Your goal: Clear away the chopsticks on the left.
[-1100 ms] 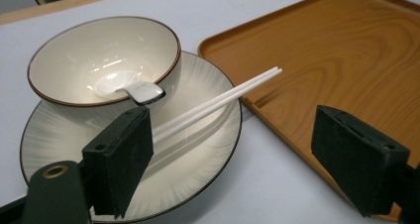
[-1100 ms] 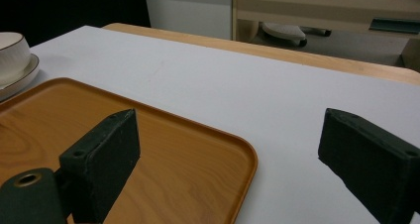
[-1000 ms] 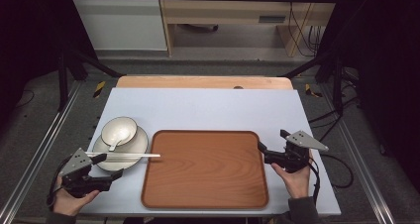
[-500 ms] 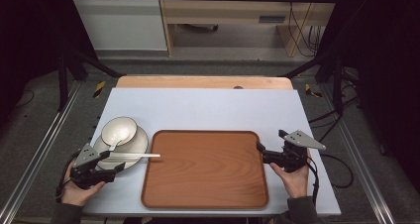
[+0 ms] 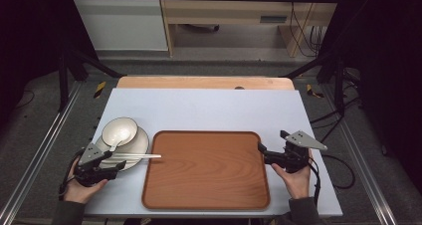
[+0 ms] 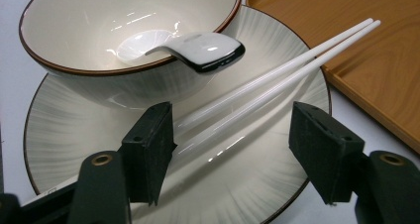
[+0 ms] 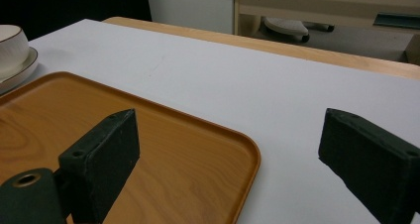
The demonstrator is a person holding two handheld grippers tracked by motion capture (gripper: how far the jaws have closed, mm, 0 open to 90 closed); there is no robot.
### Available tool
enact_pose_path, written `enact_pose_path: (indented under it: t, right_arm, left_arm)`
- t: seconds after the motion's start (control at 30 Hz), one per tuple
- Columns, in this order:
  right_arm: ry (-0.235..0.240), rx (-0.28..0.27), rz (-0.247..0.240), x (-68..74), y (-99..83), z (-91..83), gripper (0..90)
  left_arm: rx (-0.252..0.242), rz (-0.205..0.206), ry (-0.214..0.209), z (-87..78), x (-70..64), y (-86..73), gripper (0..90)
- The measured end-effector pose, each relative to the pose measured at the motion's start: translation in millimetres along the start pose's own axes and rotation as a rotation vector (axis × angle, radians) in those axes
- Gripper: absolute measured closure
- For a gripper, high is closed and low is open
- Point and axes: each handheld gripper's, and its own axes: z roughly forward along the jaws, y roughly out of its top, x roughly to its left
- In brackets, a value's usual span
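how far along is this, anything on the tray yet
Nothing looks moved yet: the tray is bare, and the bowl with its spoon sits on the plate beside it. In hand: the left gripper is open around the near ends of the chopsticks that lie across the plate. The right gripper hangs open at the tray's corner. The grasp and any moving remain.

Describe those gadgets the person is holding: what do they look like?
Each hand grips a black tool. The left gripper and right gripper both carry a grey three-cornered plate on top and trail a black cable. Up close, the jaws are two blocky black pads on black arms with small brass-coloured rivets. The person's sleeves look dark grey.
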Motion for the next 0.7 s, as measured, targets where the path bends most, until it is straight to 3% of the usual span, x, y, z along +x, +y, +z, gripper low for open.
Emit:
enact_pose_path:
  t: [0.23,0.5,0.7]
  right_arm:
    - [0.002,0.005,-0.005,0.2,-0.4,0.9,9.0]
    - [0.002,0.003,-0.001,0.2,-0.3,0.4,9.0]
    - [0.003,0.004,0.001,0.3,-0.2,0.6,9.0]
  left_arm:
    - [0.018,-0.01,0.003,1.3,0.5,-1.8,45.7]
    - [0.03,-0.015,-0.034,2.9,-0.8,-2.1,59.5]
    - [0.043,-0.015,-0.05,3.5,-3.6,-2.1,64.2]
